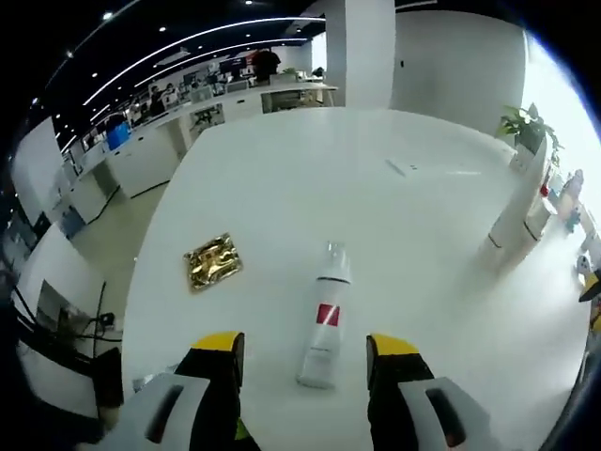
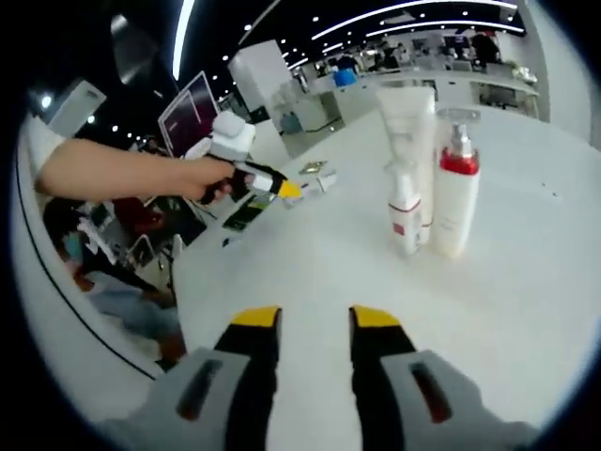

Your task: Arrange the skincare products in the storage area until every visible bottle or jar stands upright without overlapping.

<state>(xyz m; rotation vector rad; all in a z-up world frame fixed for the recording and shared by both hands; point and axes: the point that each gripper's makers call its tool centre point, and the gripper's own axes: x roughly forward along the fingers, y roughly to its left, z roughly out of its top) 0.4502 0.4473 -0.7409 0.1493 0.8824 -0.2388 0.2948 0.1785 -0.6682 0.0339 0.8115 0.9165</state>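
While both grippers' jaws parted: lying bottle [image 1: 323, 324] mid-table [image 1: 282, 178], 3 upright bottles [image 2: 423, 174], wide bare surface.

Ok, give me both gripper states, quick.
Left gripper: open, empty, lying white bottle between its jaws.
Right gripper: open, holding nothing.

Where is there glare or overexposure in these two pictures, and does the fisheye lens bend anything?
Left gripper view: the window side behind the plant is blown out, the white table bright with faint shadows, its edges curved. Right gripper view: ceiling strips flare and arc; the standing bottles stay sharp.
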